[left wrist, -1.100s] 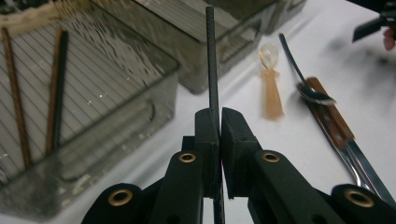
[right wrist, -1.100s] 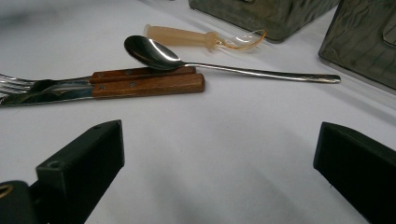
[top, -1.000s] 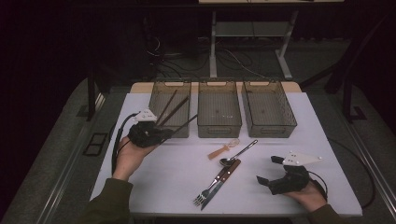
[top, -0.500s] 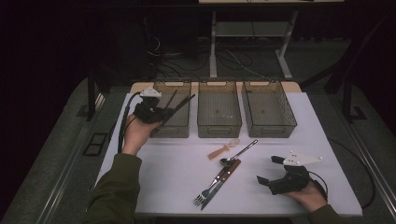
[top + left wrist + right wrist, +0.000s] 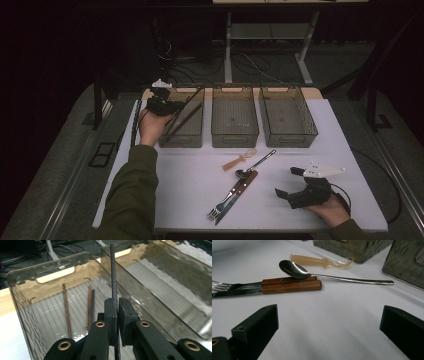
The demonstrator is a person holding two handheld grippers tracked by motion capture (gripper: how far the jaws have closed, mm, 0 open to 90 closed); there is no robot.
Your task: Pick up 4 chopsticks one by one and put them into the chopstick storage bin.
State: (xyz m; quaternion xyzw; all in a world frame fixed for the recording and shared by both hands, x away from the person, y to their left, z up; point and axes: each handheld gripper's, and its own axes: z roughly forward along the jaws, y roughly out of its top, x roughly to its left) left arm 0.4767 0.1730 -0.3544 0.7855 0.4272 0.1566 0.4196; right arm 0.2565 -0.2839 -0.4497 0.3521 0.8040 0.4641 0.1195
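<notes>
Black and thin, a chopstick (image 5: pixel 113 277) was clamped between the jaws of the left claw (image 5: pixel 162 102), which pressed together on it. In the high view the left claw was held above the near left corner of the left bin (image 5: pixel 182 120), and the chopstick slanted from the claw over the bin's open top. In the left gripper view the chopstick rose upright from between the jaws, with its lower end passing down behind them.

Three more chopsticks (image 5: pixel 88 307) lay on the ribbed floor of the left bin. Two of them appeared brown and one dark, although reflections in the smoky plastic made the colours hard to confirm.

The middle bin (image 5: pixel 234 116) and the right bin (image 5: pixel 287 116) stood beside the left bin in one row at the far edge of the white worktop (image 5: pixel 175 190).

The right claw (image 5: pixel 290 184) rested near the front right corner of the worktop, in the person's right hand (image 5: pixel 330 210). Its jaws stood wide apart with nothing between them.

Ahead of the right claw lay the loose cutlery. A steel spoon (image 5: pixel 297 270) rested with its bowl on two wooden handles (image 5: pixel 290 285). These belonged to a fork (image 5: pixel 216 212) and a knife (image 5: pixel 234 291), which lay side by side. A translucent plastic spoon (image 5: pixel 312 260) lay just beyond, near the middle bin.
</notes>
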